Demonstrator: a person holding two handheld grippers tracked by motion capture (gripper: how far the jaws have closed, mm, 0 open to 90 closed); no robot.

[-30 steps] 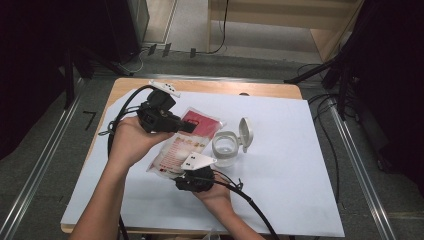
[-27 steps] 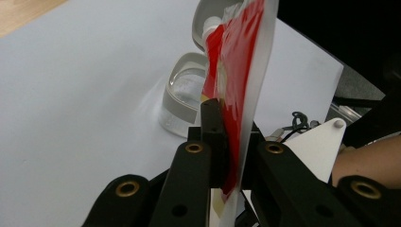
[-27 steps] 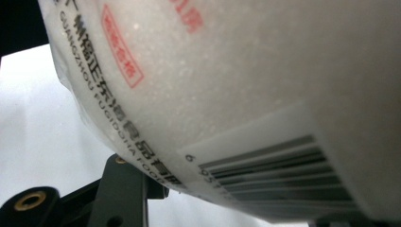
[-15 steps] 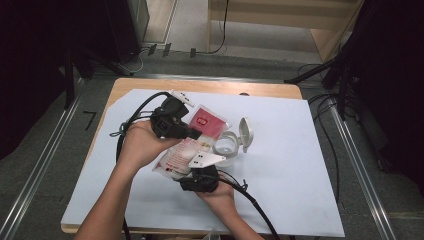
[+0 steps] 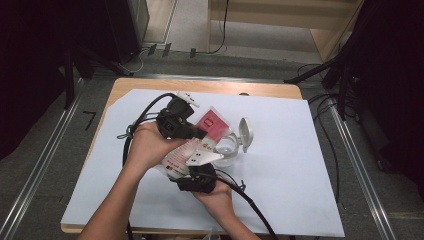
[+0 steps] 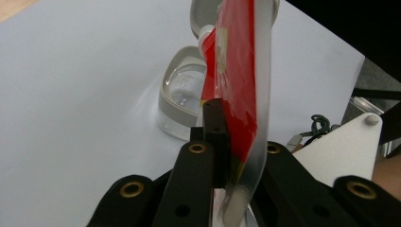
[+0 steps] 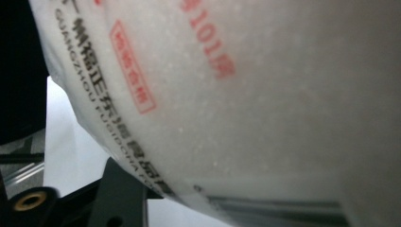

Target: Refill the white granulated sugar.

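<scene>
Red-and-white plastic refill pouch (image 6: 236,80) kept pinched in left hand-held gripper (image 6: 231,156), cradled by half-open right hand-held gripper (image 5: 192,167), spout over clear flip-lid container (image 5: 227,146).

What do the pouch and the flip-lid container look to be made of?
Pouch: likely flexible plastic film, glossy red front, frosted white back with red print; it bends and has a ribbed sealed edge. Container: probably clear rigid plastic with a whitish hinged lid, open.

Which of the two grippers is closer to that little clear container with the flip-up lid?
Hard to call; the left looks slightly nearer. The left gripper, pinching the red pouch, sits just left of the container. The right gripper, under the pouch's white end, is below-left of it.
</scene>
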